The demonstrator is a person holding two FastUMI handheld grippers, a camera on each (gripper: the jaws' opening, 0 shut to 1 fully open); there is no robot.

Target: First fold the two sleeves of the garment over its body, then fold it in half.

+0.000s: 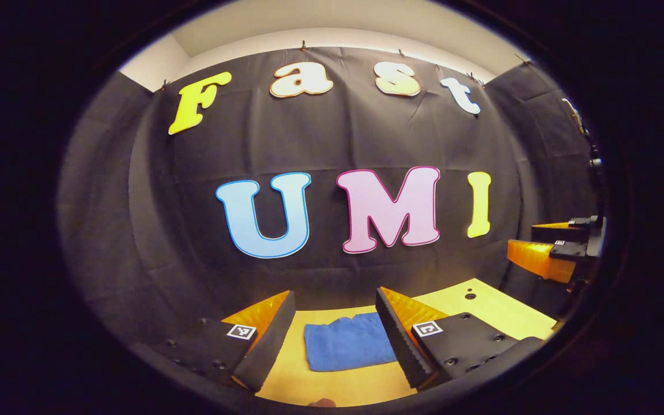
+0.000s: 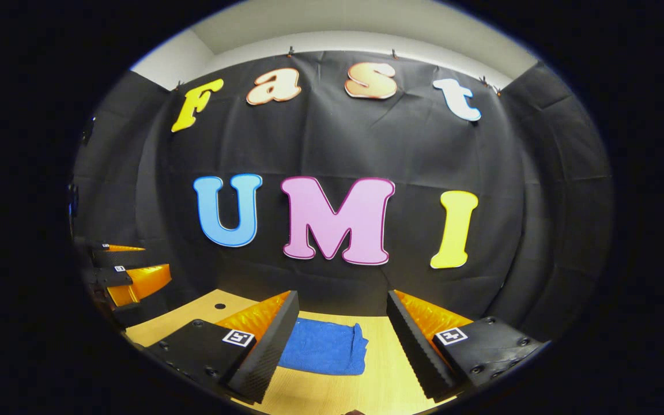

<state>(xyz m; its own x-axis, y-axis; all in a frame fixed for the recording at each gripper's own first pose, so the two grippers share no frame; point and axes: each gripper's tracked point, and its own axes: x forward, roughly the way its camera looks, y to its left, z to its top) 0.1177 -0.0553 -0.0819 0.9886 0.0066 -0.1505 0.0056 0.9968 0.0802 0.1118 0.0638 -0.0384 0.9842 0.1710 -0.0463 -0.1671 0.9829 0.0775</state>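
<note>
A blue garment (image 1: 346, 344) lies folded into a compact rectangle on the light wooden table (image 1: 499, 314). In the left gripper view my left gripper (image 1: 332, 337) hangs open above and in front of it, with nothing between the fingers. The right gripper view has the same blue garment (image 2: 325, 347) on the table (image 2: 384, 380), and my right gripper (image 2: 340, 340) is open above it, holding nothing. The right gripper (image 1: 557, 251) appears at the far right of the left gripper view. At the far left of the right gripper view the left gripper (image 2: 124, 274) is seen.
The black cloth wall (image 1: 332, 230) stands close behind the table's far edge. A small dark hole (image 1: 470, 295) marks the tabletop at the back right; the same hole (image 2: 220, 305) appears in the right gripper view.
</note>
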